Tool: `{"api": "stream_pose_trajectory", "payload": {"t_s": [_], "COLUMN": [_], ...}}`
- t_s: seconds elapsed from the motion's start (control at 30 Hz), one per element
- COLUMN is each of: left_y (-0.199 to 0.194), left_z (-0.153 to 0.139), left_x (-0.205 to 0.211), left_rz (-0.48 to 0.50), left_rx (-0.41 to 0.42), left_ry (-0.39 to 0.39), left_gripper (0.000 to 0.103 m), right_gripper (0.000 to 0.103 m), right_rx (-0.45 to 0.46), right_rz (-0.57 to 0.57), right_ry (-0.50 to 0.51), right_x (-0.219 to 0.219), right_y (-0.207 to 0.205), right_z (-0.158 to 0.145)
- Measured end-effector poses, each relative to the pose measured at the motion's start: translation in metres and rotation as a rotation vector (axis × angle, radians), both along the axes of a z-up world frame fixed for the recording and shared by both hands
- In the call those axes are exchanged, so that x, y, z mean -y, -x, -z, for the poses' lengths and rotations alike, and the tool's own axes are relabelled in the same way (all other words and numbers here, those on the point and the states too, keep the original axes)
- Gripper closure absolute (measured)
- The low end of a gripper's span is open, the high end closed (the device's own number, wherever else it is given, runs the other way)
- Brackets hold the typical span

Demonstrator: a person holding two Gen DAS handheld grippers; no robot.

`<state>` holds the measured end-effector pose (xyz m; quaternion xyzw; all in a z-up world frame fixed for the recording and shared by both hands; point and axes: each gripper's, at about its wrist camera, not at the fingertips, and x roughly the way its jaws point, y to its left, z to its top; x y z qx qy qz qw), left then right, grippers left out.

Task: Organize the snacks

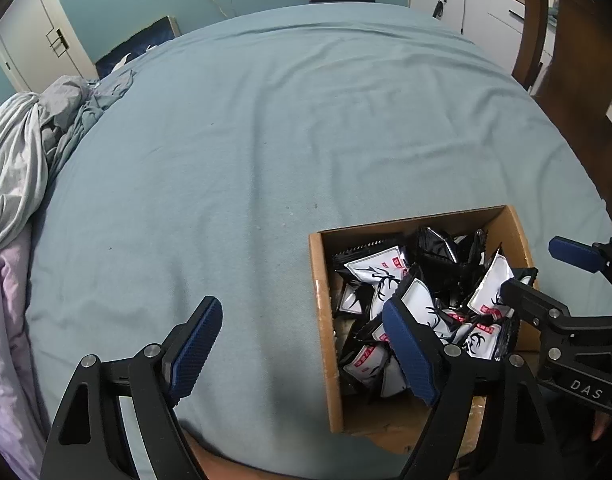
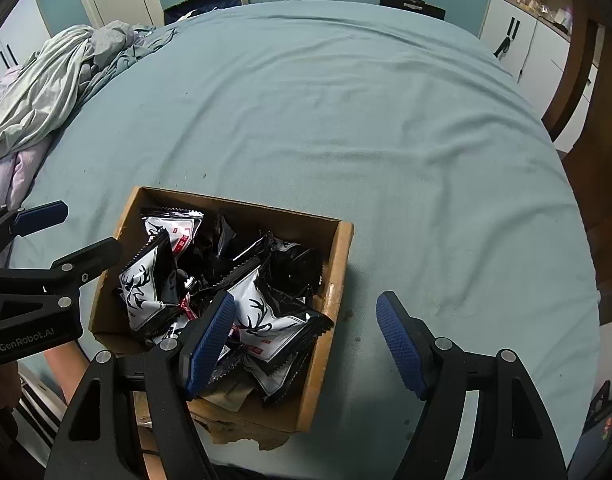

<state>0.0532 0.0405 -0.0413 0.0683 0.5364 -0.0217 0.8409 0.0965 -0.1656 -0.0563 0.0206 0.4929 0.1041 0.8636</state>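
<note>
An open cardboard box (image 1: pixel 324 320) (image 2: pixel 338 280) sits on a blue-green bedsheet near its front edge. It holds several black-and-white snack packets (image 1: pixel 378 276) (image 2: pixel 262 312) with antler prints and red labels. My left gripper (image 1: pixel 306 344) is open and empty, its right finger over the box's left side, its left finger over bare sheet. My right gripper (image 2: pixel 310 340) is open and empty, its left finger over the packets, its right finger over the sheet right of the box. Each gripper shows at the edge of the other's view (image 1: pixel 546 280) (image 2: pixel 70 232).
The blue-green bedsheet (image 1: pixel 266 140) (image 2: pixel 386 120) stretches far behind the box. Crumpled grey and pink bedding (image 1: pixel 22 160) (image 2: pixel 54 76) lies at the left. White cabinets (image 1: pixel 466 4) and a wooden frame (image 1: pixel 566 60) stand at the right.
</note>
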Motion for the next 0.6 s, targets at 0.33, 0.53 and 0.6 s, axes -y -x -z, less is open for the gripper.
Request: {"api": "stream_pose_trajectory", "payload": {"t_s": [0.33,0.53,0.6], "left_y": [-0.0012,-0.0019,-0.0015], "left_z": [-0.0004,-0.0001,0.0000], "left_x": [0.0020,0.0018,0.0022], "left_rz": [-0.005,-0.010,-0.009], "left_rx": [-0.007,-0.011,-0.009], "left_ry": [-0.013,-0.011,-0.012], "left_gripper": [0.020,0.020,0.020], "right_gripper": [0.030,0.030,0.030], "right_rx": [-0.008,-0.008,-0.008], "right_rz": [0.001,0.001,0.001], "right_ry": [-0.009,-0.010,-0.010], "right_x": [0.0008,0.0009,0.0008], "right_y": [-0.0009,-0.0015,-0.0015], "right_z": [0.0010,0.0013,0.0013]}}
